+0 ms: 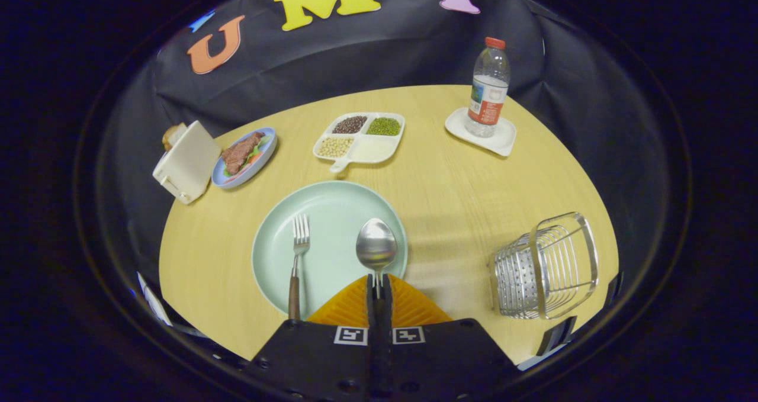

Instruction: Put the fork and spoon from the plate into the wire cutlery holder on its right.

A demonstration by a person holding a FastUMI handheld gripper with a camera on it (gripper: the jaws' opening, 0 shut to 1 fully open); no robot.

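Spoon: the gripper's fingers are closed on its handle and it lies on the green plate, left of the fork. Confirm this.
Wrong on one point: in the gripper view the spoon lies right of the fork, not left. The gripper is closed on its handle, on the green plate.

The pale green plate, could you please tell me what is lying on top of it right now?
On the plate lie a fork and a spoon. The gripper is closed on the spoon's handle, and its orange fingers cover that handle and the plate's near rim.

Bottle [488,88], divided tray [359,138] (beans), steak plate [244,156], toaster [186,162].
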